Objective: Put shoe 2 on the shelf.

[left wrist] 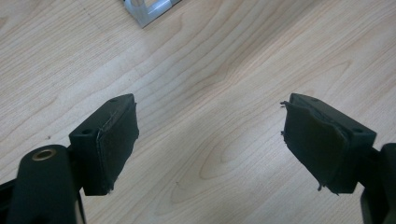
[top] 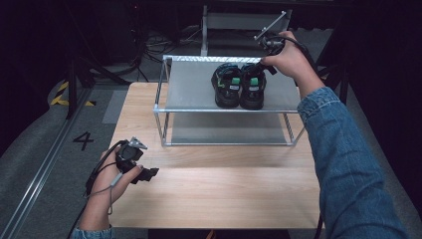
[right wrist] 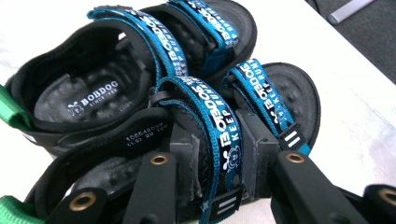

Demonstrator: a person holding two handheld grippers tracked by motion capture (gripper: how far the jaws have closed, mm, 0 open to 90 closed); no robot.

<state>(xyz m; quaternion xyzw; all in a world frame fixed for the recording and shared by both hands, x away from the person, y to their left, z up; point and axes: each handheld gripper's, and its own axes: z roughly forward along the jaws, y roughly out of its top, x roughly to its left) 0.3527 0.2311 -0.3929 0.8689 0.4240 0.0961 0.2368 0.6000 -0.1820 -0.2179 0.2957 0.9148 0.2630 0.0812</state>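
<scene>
A pair of black sandals with blue straps stands side by side on the top shelf [top: 189, 84] of a metal rack. My right gripper [top: 263, 62] reaches in from the far right, at the right sandal [top: 253, 88]. In the right gripper view the right gripper [right wrist: 219, 149] is shut on the middle blue strap [right wrist: 224, 123] of the nearer sandal, one pad on each side. The other sandal [right wrist: 93, 93] lies against it, and it is the left sandal [top: 227, 87] in the high view. My left gripper [top: 147, 174] hovers open over the wooden table [top: 214, 189] at the front left, its jaws [left wrist: 210, 135] holding nothing.
The rack has a lower shelf [top: 224, 132] under the top one, and its near corner [left wrist: 149, 9] is in the left gripper view. White shelf surface [right wrist: 355, 107] lies to the right of the sandals. A floor mark "4" [top: 83, 140] and cables lie left of the table.
</scene>
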